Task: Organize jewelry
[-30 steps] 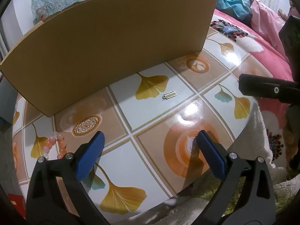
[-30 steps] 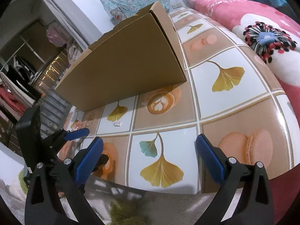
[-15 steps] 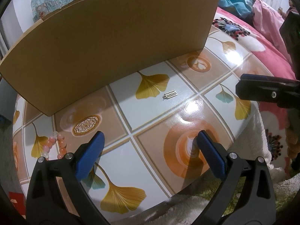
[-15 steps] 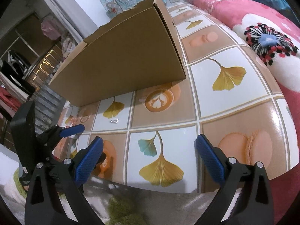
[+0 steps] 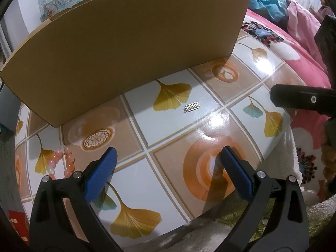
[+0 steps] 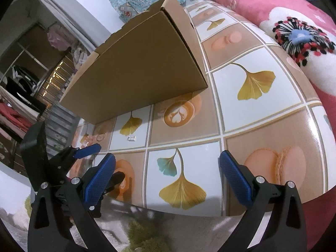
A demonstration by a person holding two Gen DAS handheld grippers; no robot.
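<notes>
Left wrist view: the left claw (image 5: 167, 168) hangs over the near edge of a desk (image 5: 174, 189) covered in a glossy cloth printed with ginkgo leaves and coffee cups, its two blue-padded fingers (image 5: 100, 174) spread wide with nothing between them. A small silver rectangular charm (image 5: 192, 106) lies flat on a pale square near the middle of the desk, just beside a yellow ginkgo leaf print and well ahead of the claw. A pink beaded bracelet (image 5: 62, 162) rests on the desk at the left, near the left finger but not touching it. Behind both stands a large brown cardboard box (image 5: 126, 48), its long side facing the camera (its inside cannot be seen). A dark part of the right claw's rig juts in from the right edge. Right wrist view: the right claw (image 6: 167, 168) is likewise spread wide and empty, poised above the desk's (image 6: 262, 121) near edge. The left claw (image 6: 98, 159) shows at lower left, one blue tip raised. The silver charm (image 6: 132, 138) lies beyond it, in front of the cardboard box (image 6: 142, 77). A pink floral blanket (image 6: 294, 31) lies beside the desk at the right.
</notes>
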